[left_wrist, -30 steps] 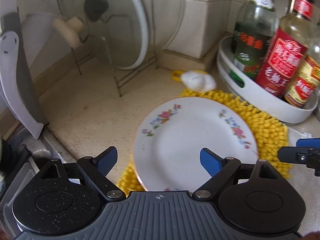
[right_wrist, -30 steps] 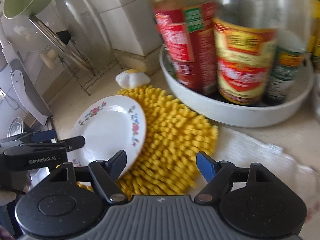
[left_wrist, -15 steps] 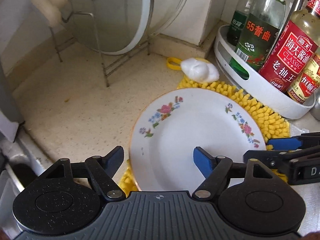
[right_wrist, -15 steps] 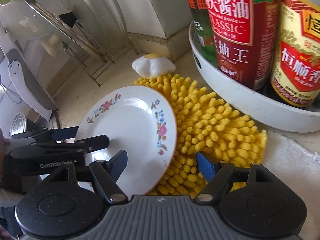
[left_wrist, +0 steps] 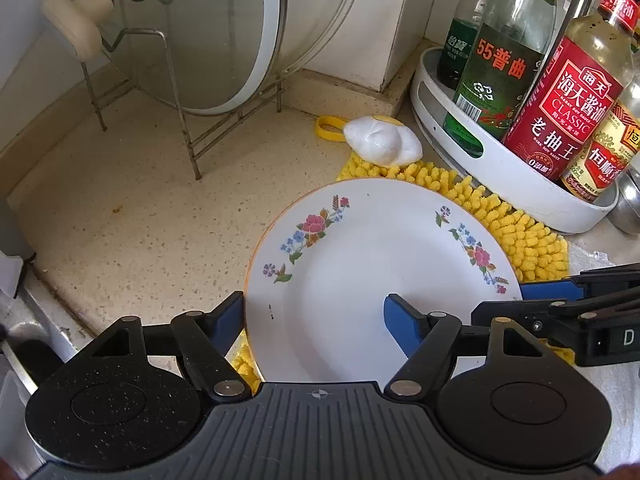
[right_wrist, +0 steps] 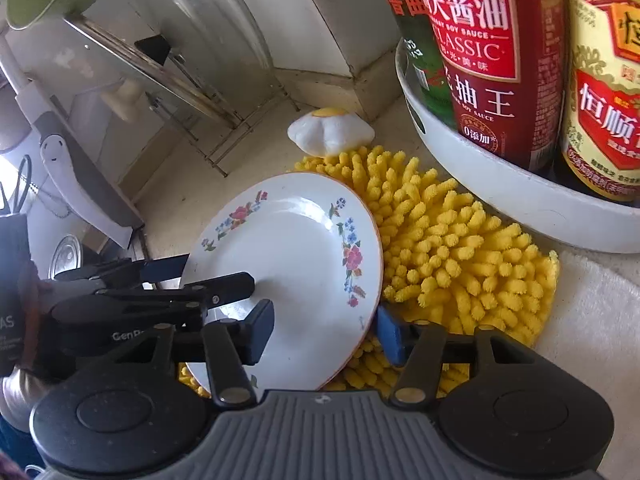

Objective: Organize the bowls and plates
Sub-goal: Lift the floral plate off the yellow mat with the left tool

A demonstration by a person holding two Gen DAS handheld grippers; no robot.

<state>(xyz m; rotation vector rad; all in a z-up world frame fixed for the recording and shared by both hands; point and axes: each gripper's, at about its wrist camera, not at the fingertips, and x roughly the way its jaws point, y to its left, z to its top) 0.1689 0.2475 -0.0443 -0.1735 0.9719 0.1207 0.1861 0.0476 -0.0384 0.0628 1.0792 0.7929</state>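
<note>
one plate, two closing tongs.

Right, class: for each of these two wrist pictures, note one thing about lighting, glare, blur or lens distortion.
Left wrist view: fisheye bends the wall tiles and tilts the bottles inward; the flowered plate is sharp and evenly lit; the glass lid shows soft reflections. Right wrist view: a bright highlight crosses the plate; the soy sauce bottle looms oversized; the far left edge is dark.
</note>
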